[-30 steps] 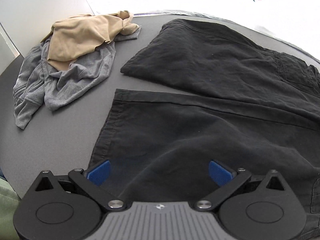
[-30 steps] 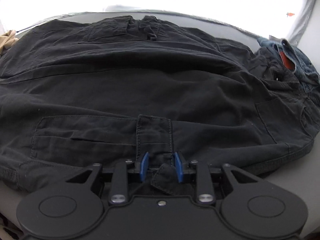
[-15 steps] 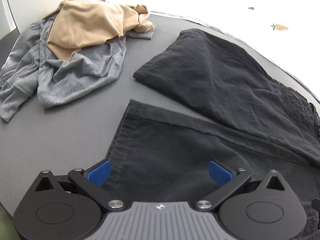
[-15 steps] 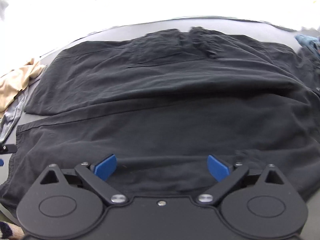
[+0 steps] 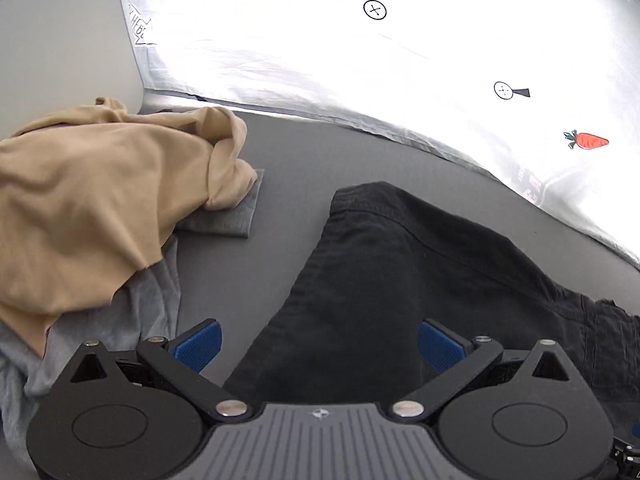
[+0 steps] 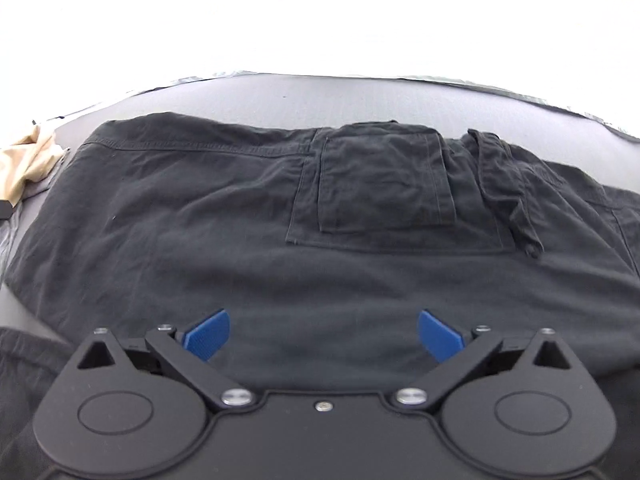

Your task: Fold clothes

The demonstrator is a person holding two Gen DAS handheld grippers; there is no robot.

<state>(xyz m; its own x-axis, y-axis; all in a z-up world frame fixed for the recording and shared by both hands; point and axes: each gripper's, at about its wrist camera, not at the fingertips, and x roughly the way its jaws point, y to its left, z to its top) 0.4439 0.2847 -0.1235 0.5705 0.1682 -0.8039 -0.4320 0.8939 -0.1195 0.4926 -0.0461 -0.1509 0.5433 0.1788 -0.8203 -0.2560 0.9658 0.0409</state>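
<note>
Black cargo trousers (image 6: 320,216) lie spread on the grey table (image 6: 304,96), with a flap pocket (image 6: 384,184) on the far leg. In the left wrist view the far leg's hem end (image 5: 384,248) lies just ahead of my left gripper (image 5: 318,344), which is open and empty, low over the hem. My right gripper (image 6: 323,334) is open and empty, low over the trousers near the pocket.
A tan garment (image 5: 92,200) lies on a grey garment (image 5: 132,312) at the left of the table; the tan one shows at the left edge of the right wrist view (image 6: 24,164). A bright white printed curtain (image 5: 400,60) hangs behind the table's far edge.
My right gripper has opened, let go of the trouser flap and moved forward over the far leg. My left gripper, open throughout, has moved forward from the near leg to the far leg's hem.
</note>
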